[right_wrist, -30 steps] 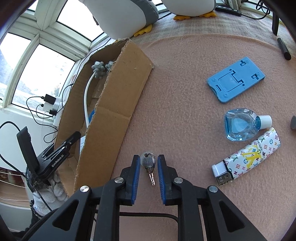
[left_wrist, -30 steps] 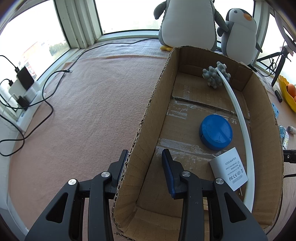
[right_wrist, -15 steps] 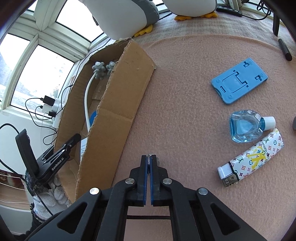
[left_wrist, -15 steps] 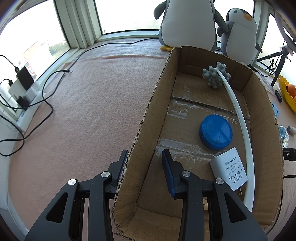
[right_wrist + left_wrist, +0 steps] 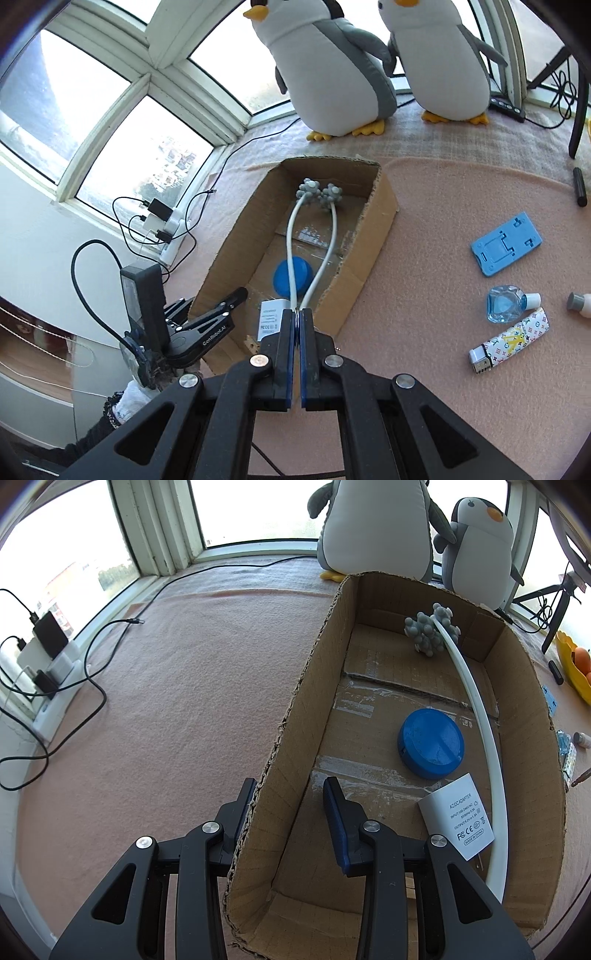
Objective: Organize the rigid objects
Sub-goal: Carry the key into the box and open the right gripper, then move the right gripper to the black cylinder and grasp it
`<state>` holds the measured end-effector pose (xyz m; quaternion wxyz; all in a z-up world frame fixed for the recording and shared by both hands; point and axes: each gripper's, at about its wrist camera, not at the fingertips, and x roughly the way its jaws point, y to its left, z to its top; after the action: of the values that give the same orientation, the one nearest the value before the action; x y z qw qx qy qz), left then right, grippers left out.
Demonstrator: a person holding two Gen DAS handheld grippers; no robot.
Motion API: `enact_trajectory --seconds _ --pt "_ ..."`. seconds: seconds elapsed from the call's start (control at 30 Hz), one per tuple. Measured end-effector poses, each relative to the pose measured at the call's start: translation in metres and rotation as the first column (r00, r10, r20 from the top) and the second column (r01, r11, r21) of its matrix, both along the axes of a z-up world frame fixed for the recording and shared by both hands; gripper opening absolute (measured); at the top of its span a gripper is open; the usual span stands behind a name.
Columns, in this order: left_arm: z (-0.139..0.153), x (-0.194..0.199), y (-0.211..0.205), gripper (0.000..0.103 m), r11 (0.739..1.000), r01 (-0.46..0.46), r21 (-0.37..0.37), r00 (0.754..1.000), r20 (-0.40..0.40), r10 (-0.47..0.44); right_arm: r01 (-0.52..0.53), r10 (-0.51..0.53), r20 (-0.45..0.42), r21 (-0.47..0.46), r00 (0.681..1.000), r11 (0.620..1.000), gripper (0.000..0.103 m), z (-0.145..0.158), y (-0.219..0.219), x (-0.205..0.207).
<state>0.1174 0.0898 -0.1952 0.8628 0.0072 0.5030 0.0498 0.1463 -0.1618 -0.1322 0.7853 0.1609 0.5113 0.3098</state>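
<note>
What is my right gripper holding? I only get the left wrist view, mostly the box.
Observer: The right gripper is shut on a key.
Operator: Is that white tube in the box one piece?
Observer: It is a massager with two white arms, each ending in a grey knobbly ball.
Operator: Who holds my left gripper?
Observer: A hand in a white glove.
</note>
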Motion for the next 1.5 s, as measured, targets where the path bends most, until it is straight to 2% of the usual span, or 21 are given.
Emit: enact_trajectory --seconds 0.23,0.37,0.47,0.67,0.7,0.77,0.8,0.83,1.07,1.23,1.33,1.5 --pt "0.000 0.000 0.000 0.035 1.000 -0.001 -0.002 1.000 0.000 0.001 -0.117 0.119 0.067 -0.024 0.991 0.993 0.002 0.026 0.042 -0.012" --pt "0.000 -0.001 0.000 0.035 1.000 -0.001 -0.003 1.000 0.000 0.001 -0.162 0.172 0.090 -0.109 0.981 0.981 0.002 0.020 0.065 -0.021" --pt "0.000 -0.001 0.000 0.035 1.000 -0.002 -0.002 1.000 0.000 0.002 -0.167 0.194 0.120 -0.200 0.974 0.965 0.002 0.015 0.079 -0.026" --pt "0.000 -0.001 0.000 0.035 1.000 -0.001 -0.003 1.000 0.000 0.001 -0.168 0.229 0.170 -0.314 0.958 0.934 0.003 0.012 0.099 -0.031" --pt "-0.001 -0.001 0.000 0.035 1.000 -0.001 -0.003 1.000 0.000 0.001 -0.167 0.234 0.177 -0.329 0.956 0.930 0.006 0.012 0.101 -0.032" --pt "-0.001 -0.001 0.000 0.035 1.000 -0.001 -0.003 1.000 0.000 0.001 -0.156 0.238 0.196 -0.359 0.951 0.920 0.023 0.013 0.107 -0.034" --pt "-0.001 -0.001 0.000 0.035 1.000 -0.001 -0.003 1.000 0.000 0.001 -0.147 0.237 0.210 -0.371 0.948 0.917 0.036 0.013 0.108 -0.036" --pt "-0.001 -0.001 0.000 0.035 1.000 0.000 -0.002 1.000 0.000 0.000 -0.139 0.235 0.225 -0.375 0.946 0.917 0.042 0.014 0.109 -0.038" --pt "-0.001 -0.001 0.000 0.035 1.000 0.000 -0.002 1.000 0.000 0.000 -0.113 0.208 0.246 -0.352 0.947 0.929 0.042 0.016 0.101 -0.039" --pt "-0.001 -0.001 -0.001 0.035 1.000 0.002 0.001 1.000 0.000 -0.002 -0.075 0.166 0.276 -0.314 0.947 0.946 0.042 0.017 0.079 -0.042" --pt "-0.001 -0.001 -0.001 0.035 1.000 0.006 0.006 1.000 -0.002 -0.006 -0.036 0.129 0.289 -0.306 0.949 0.951 0.042 0.017 0.057 -0.043" --pt "0.000 0.000 -0.003 0.035 1.000 0.005 0.015 1.000 -0.004 -0.005 0.084 -0.011 0.239 -0.296 0.971 0.952 0.042 0.010 0.000 -0.030"
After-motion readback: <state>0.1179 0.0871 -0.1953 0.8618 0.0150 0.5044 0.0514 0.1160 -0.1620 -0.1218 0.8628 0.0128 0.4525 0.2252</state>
